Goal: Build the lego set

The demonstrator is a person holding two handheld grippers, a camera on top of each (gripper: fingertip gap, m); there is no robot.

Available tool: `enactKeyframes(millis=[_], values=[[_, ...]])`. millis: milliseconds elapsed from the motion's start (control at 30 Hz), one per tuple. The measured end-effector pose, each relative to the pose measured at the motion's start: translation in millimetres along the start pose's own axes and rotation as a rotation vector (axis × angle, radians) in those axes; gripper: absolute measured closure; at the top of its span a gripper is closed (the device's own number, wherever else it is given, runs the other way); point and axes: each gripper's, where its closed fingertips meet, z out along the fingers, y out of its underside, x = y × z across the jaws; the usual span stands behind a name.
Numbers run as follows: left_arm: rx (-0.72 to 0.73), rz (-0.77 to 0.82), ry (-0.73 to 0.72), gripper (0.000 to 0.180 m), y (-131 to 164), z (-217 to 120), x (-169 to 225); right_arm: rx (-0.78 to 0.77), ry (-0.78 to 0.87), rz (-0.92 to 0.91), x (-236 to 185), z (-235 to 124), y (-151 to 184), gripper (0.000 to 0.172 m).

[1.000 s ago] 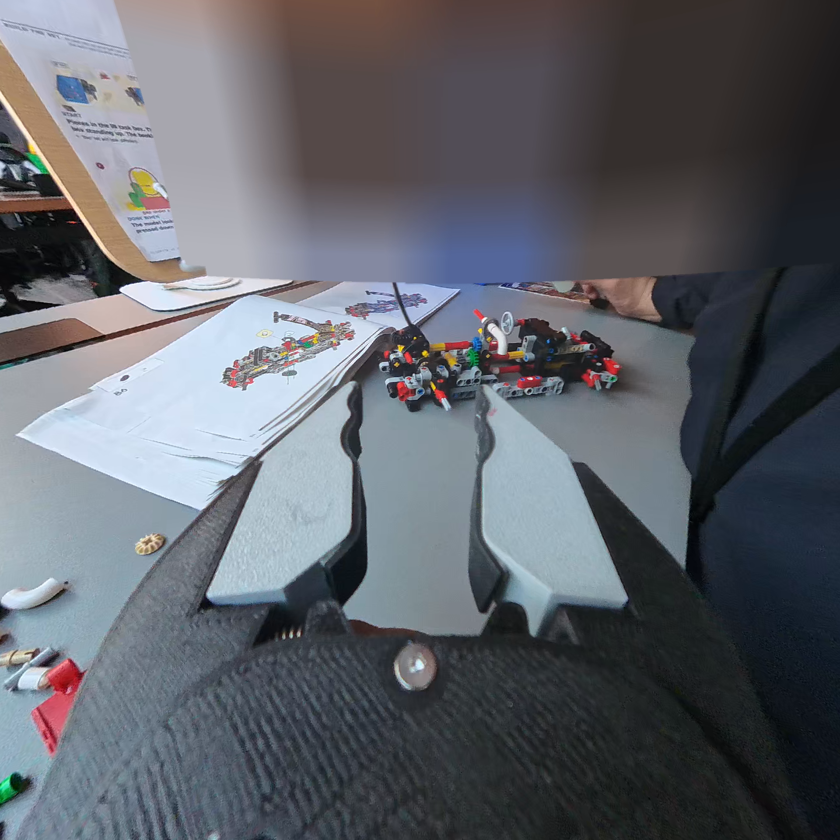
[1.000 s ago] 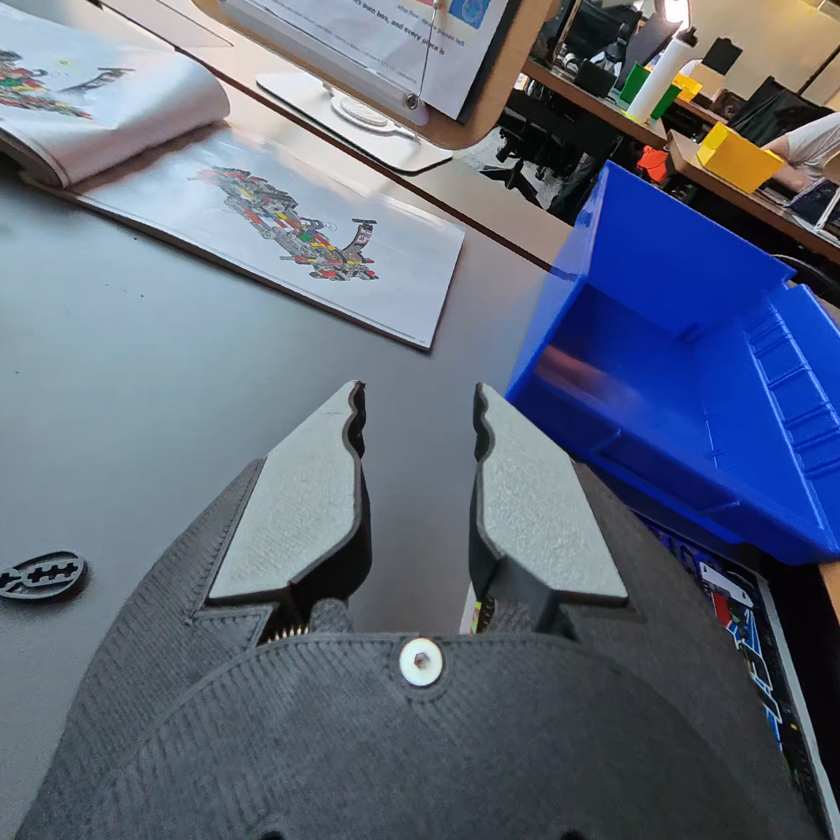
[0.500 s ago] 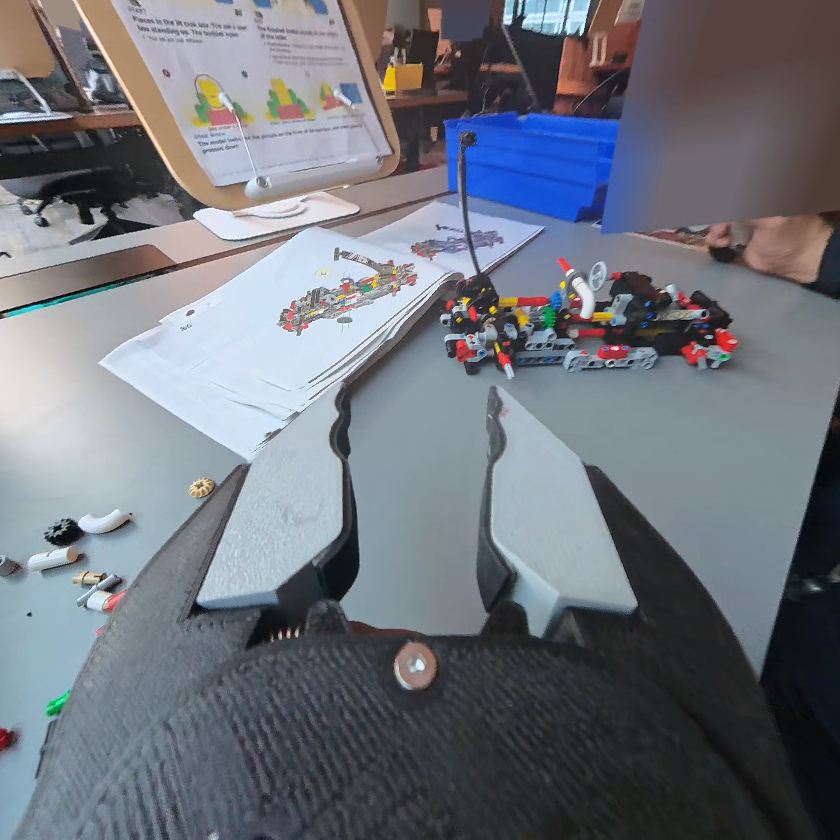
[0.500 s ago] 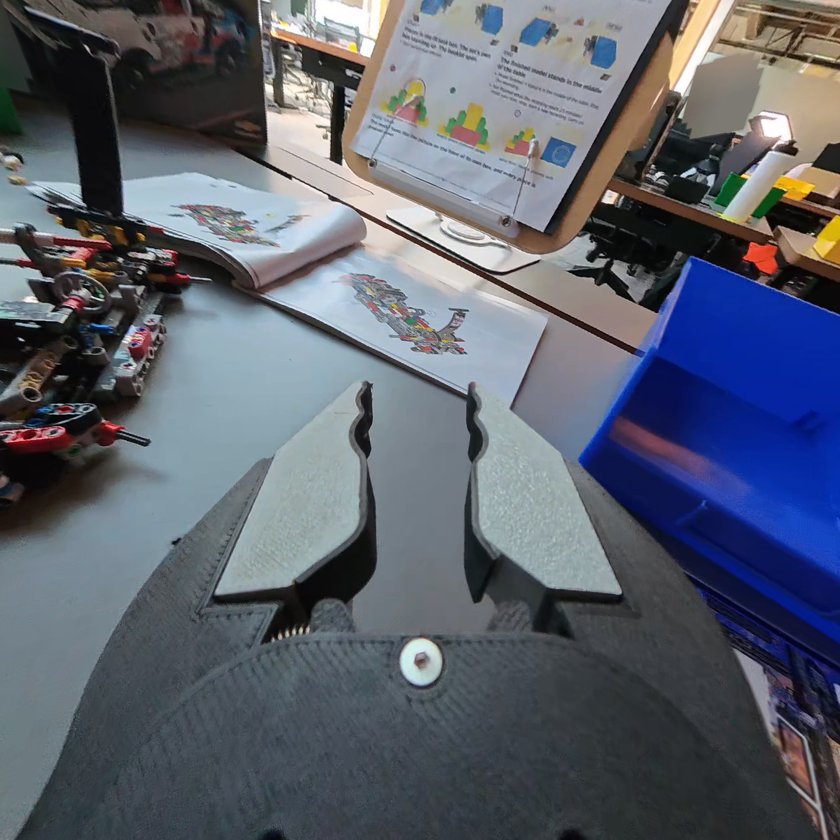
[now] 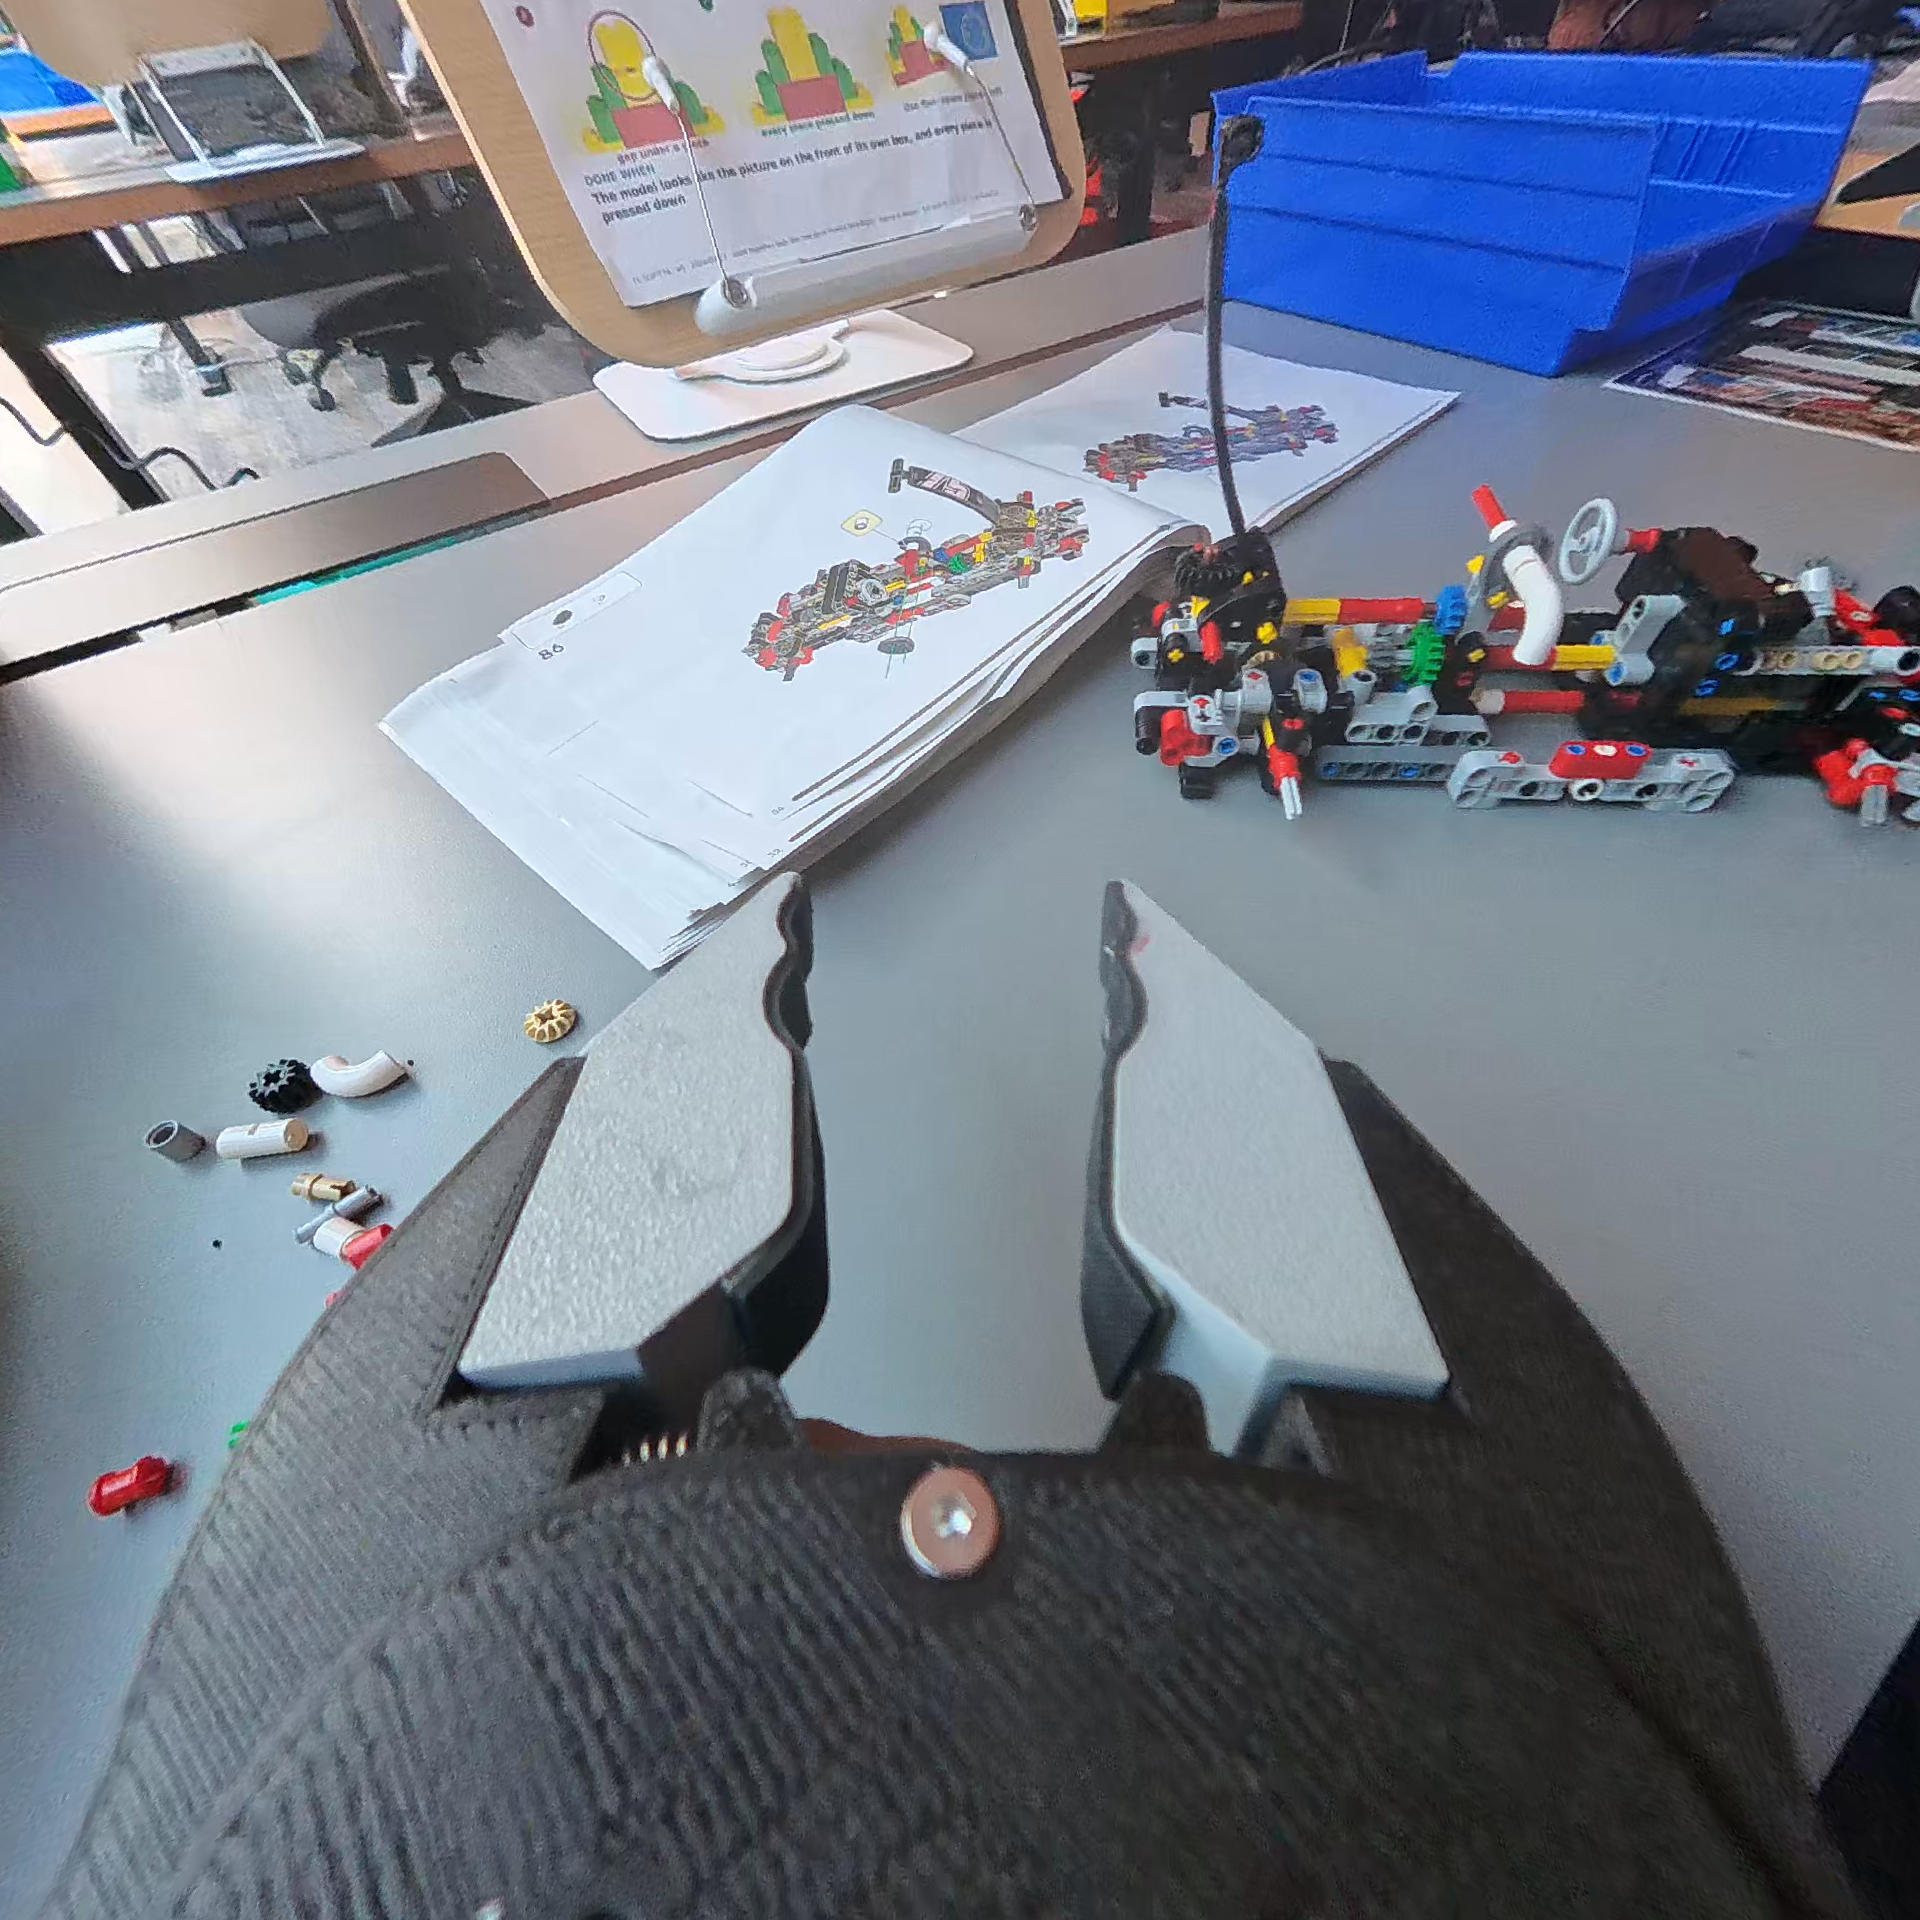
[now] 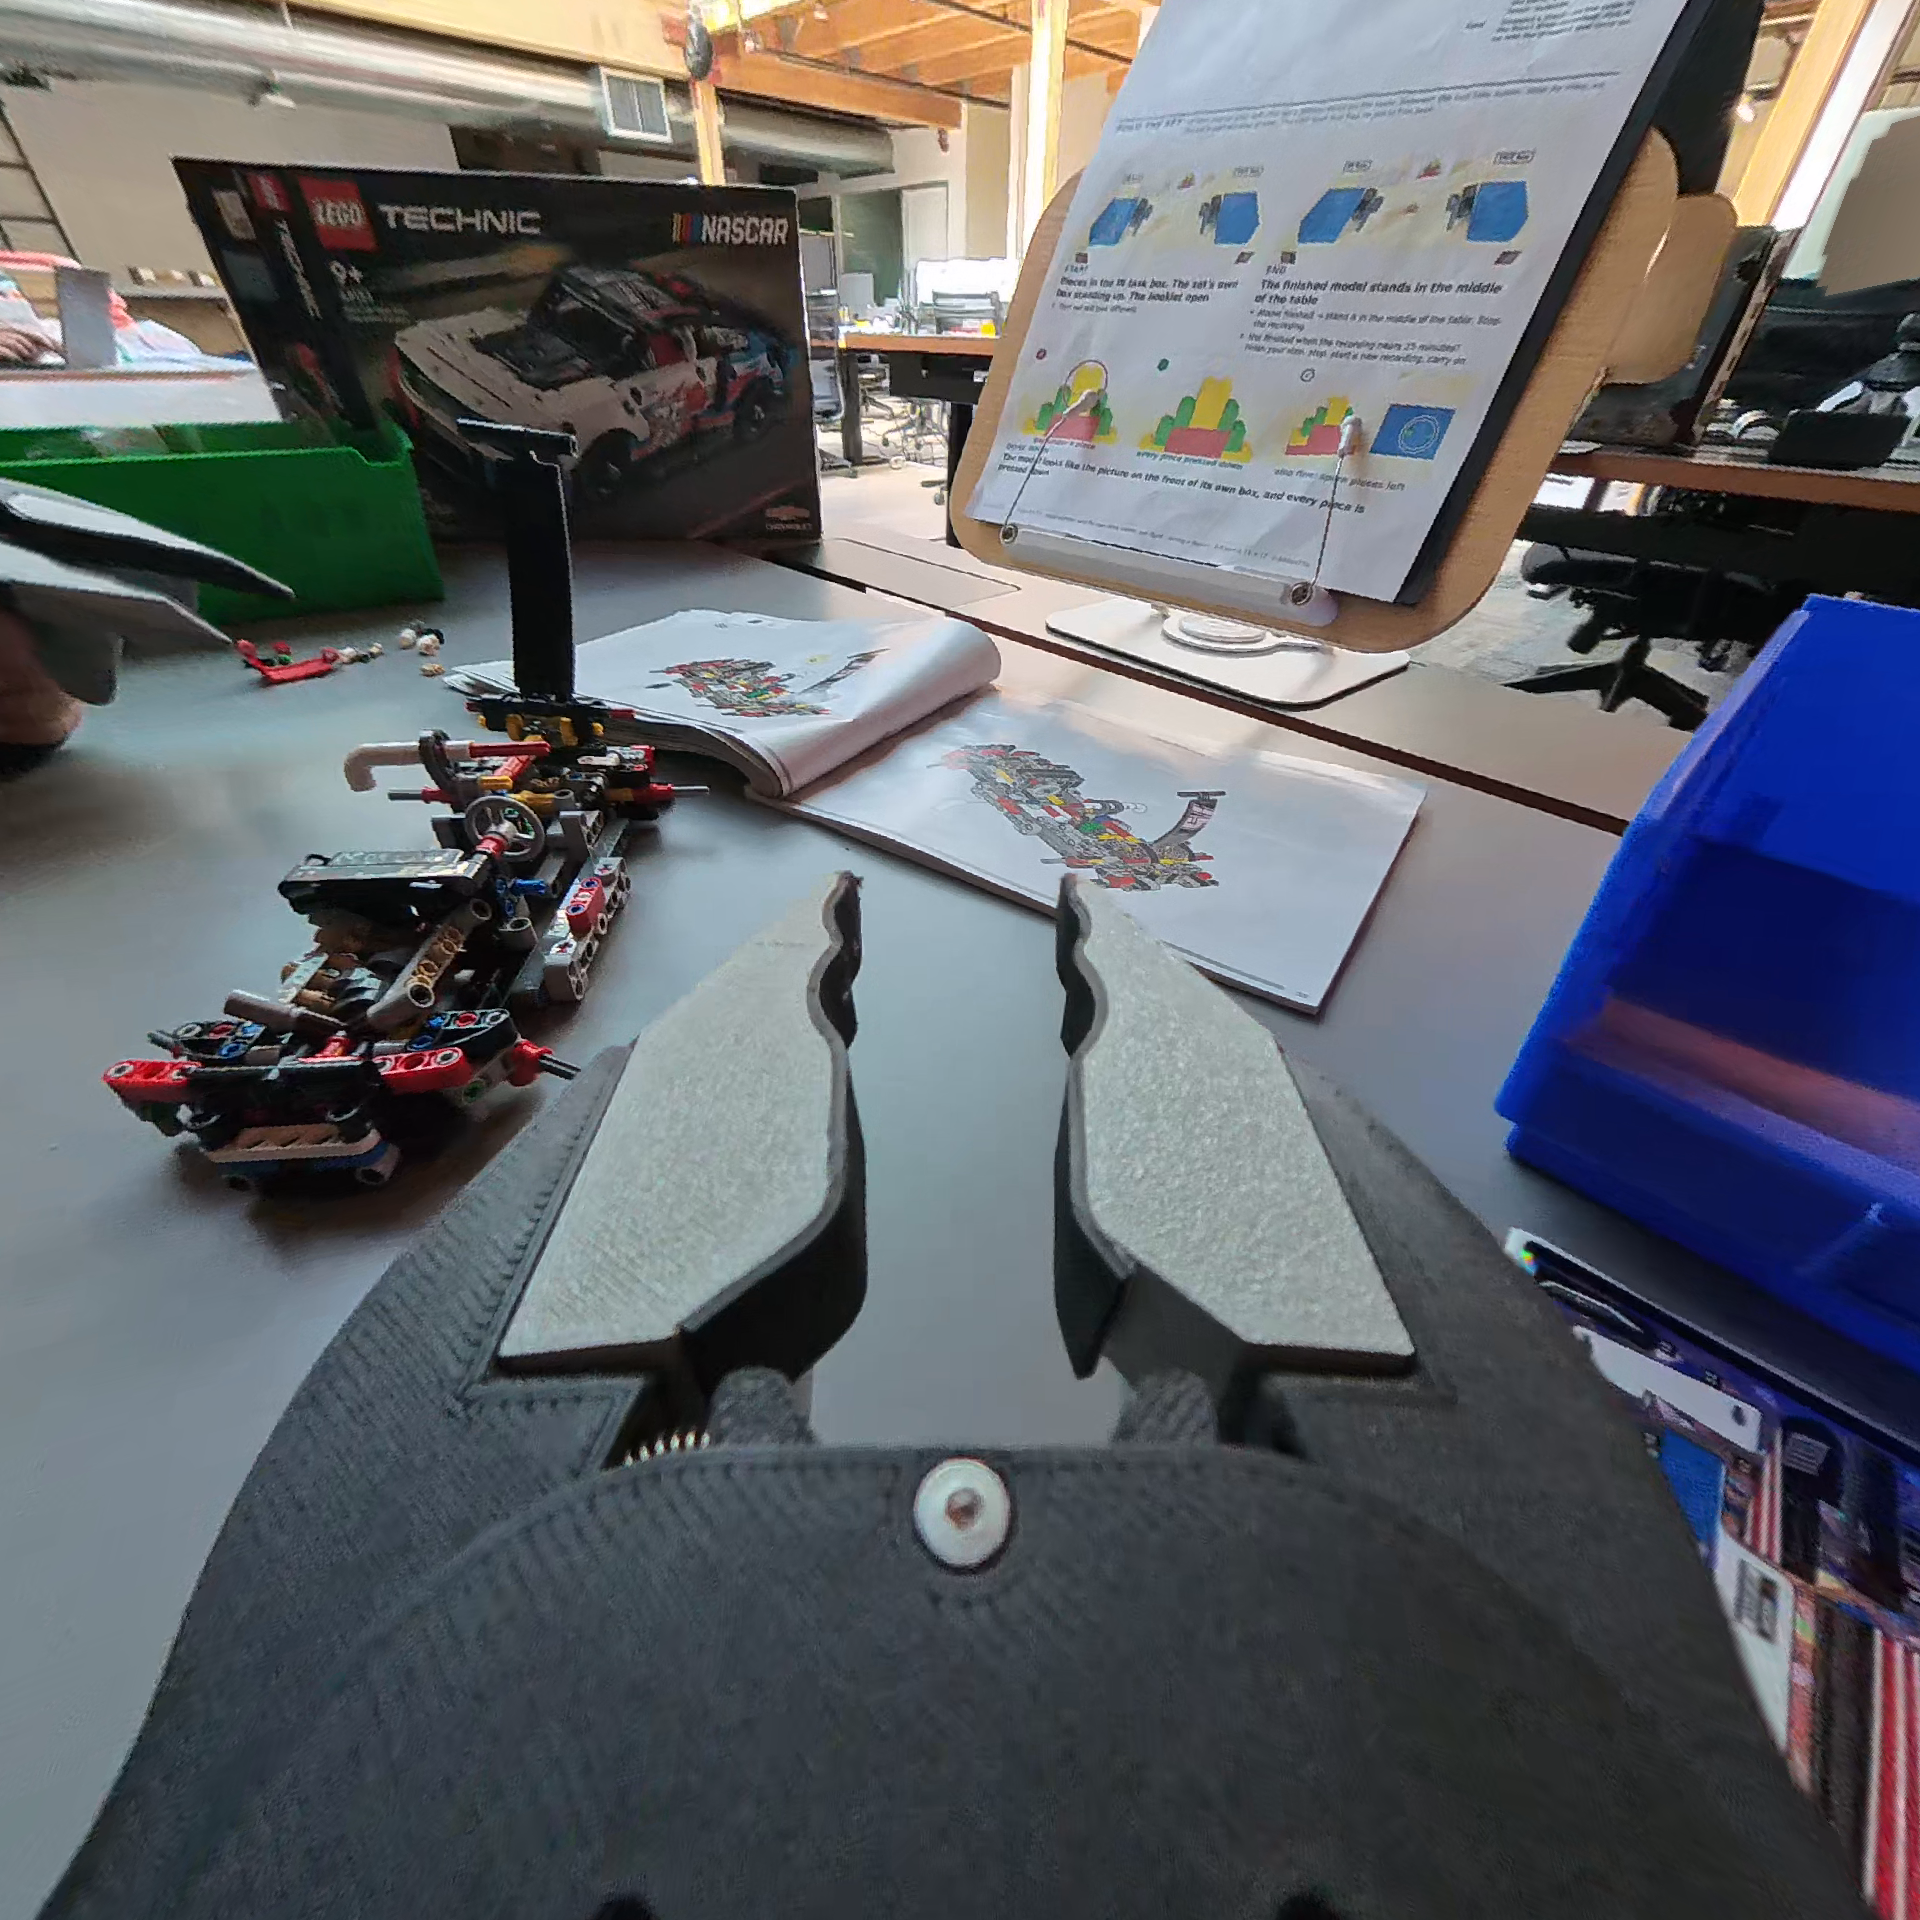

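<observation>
Though unseen leftward, green bin (image 6: 223, 509) rightward.

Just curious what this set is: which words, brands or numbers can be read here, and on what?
I do not copy out writing; these bear it:
Dark upright box: large print, legible.
Propped white sheet: printed lines, partly blurred.
Open booklet: small page numbers.
Colourful packaging, far right: too blurred.
</observation>
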Motion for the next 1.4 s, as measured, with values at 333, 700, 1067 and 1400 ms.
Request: enactKeyframes(millis=[333,700,1067,1400], values=[[0.013,-0.024,-0.028,0.133,-1,-2,-5,-0.084,-0.148,-0.009,-24,1,12,0.151],[-0.008,-0.026,0.000,0.135,1,1,-2,-0.504,-0.325,-0.046,-72,-14,74,0.131],[-0.020,-0.029,-0.005,0.139,2,2,-3,-0.617,-0.047,-0.014,-67,-15,92,0.131],[0.002,-0.029,-0.011,0.143,0,0,-4,-0.664,-0.052,-0.029,-68,-11,99,0.152]])
